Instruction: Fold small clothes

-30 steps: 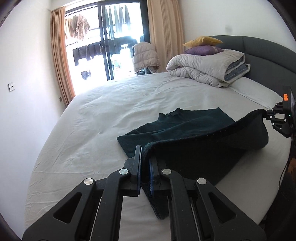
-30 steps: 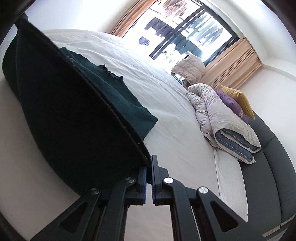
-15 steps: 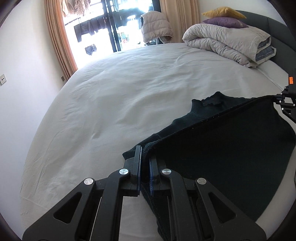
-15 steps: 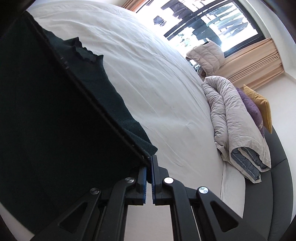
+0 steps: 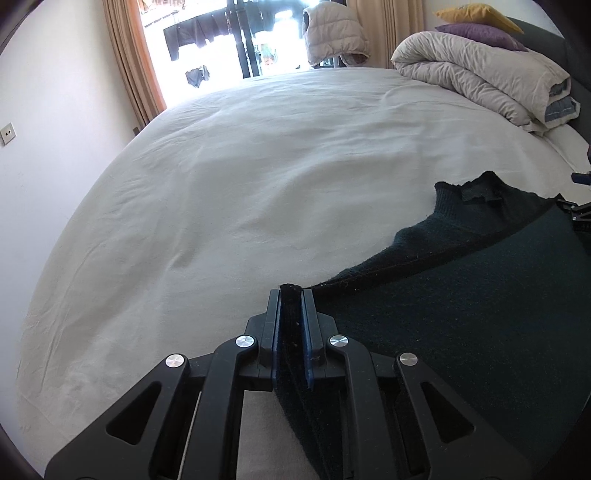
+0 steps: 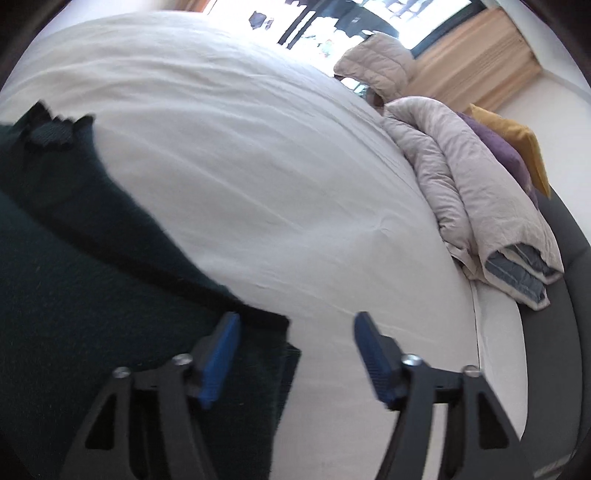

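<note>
A dark green knit sweater lies folded over itself on the white bed sheet. My left gripper is shut on its near edge, with fabric pinched between the blue pads. In the right wrist view my right gripper is open with its blue pads wide apart; the sweater lies flat on the sheet beside and under its left finger. The sweater's collar points toward the far side of the bed. The right gripper shows at the right edge of the left wrist view.
A rolled beige duvet with purple and yellow pillows sits at the bed head against a dark headboard. A padded jacket hangs by the bright window with curtains. A wall stands on the left.
Both grippers carried the sweater's lifted edge forward and down onto its far half. My right gripper then opened and let go of it; my left stays clamped.
</note>
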